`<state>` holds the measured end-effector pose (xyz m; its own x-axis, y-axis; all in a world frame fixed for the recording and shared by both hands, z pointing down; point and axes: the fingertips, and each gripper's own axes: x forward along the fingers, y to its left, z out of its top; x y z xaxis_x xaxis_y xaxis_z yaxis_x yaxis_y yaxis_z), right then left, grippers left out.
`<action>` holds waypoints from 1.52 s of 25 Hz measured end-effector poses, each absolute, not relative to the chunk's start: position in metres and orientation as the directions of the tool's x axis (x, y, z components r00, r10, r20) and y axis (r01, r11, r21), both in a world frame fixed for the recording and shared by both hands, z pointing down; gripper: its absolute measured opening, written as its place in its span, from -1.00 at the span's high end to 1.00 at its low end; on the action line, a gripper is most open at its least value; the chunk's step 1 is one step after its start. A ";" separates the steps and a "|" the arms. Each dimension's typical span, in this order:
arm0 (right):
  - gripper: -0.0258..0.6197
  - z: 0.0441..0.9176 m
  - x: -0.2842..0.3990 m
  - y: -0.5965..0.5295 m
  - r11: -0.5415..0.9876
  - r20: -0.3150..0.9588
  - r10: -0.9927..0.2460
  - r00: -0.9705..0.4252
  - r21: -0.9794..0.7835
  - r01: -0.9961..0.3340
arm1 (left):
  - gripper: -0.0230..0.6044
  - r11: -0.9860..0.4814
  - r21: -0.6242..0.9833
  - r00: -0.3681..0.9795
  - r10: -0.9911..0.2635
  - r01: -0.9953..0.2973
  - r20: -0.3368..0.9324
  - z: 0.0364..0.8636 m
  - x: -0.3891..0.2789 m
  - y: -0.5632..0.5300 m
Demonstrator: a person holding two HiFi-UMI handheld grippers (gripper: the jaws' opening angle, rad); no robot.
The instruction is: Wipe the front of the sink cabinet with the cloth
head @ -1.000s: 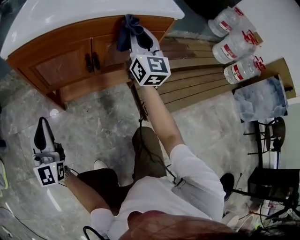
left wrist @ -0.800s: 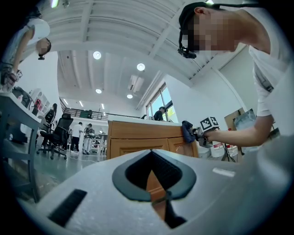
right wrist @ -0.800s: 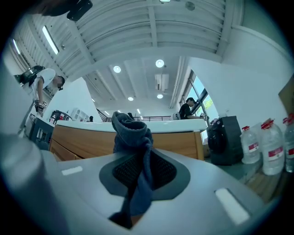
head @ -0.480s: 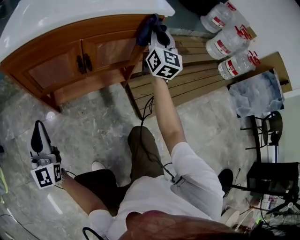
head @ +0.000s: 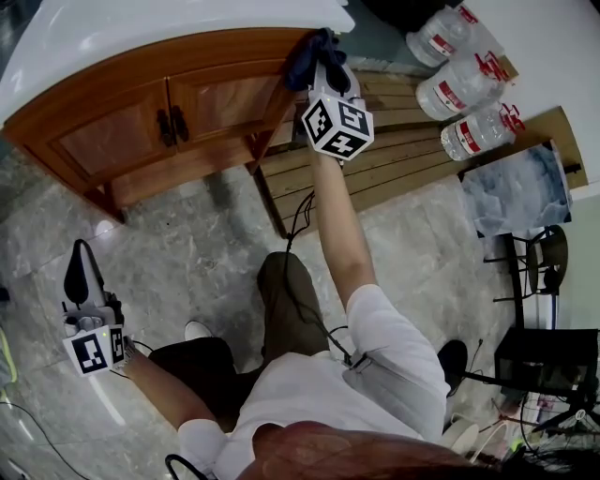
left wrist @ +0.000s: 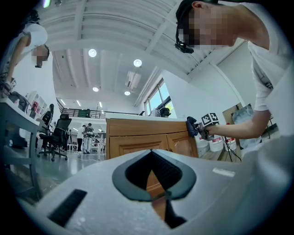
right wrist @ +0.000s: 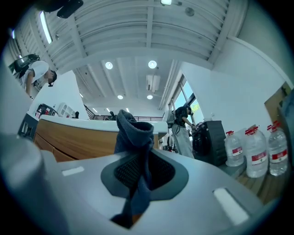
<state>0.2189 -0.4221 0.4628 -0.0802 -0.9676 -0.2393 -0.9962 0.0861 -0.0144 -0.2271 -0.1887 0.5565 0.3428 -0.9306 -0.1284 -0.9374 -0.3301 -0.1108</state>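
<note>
While the right gripper [head: 321, 58], arm outstretched, clamps a dark blue cloth [head: 307, 52] against the brown wooden sink cabinet [head: 141, 122], the left gripper [head: 82, 270] hangs low, closed and empty.

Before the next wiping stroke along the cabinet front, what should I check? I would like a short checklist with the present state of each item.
1. The cloth is clamped in the right gripper: ok, jaws shut on it.
2. The cloth is at the cabinet front: ok, at its upper right corner, under the countertop.
3. The cloth presses firmly on the wood: cannot tell.
4. The cabinet doors are closed: ok, both lie flush.
5. The left gripper is out of the way: ok, low, apart from the cabinet, shut and empty.
6. The water bottles are clear of the stroke: ok, they stand off to the right.
</note>
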 end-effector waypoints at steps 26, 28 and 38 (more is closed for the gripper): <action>0.83 0.535 -0.195 -0.346 0.766 -0.214 -0.640 -0.738 -0.104 -0.634 | 0.92 -0.170 -0.072 0.181 -0.965 -0.983 -0.187 0.540 -0.278 -0.166; 0.83 0.538 -0.221 -0.347 0.781 -0.210 -0.624 -0.753 -0.119 -0.614 | 0.92 -0.163 -0.077 0.175 -0.967 -0.984 -0.188 0.539 -0.281 -0.165; 0.83 0.553 -0.293 -0.361 0.778 -0.171 -0.628 -0.760 -0.105 -0.619 | 0.92 -0.144 -0.062 0.151 -0.977 -0.988 -0.148 0.545 -0.295 -0.161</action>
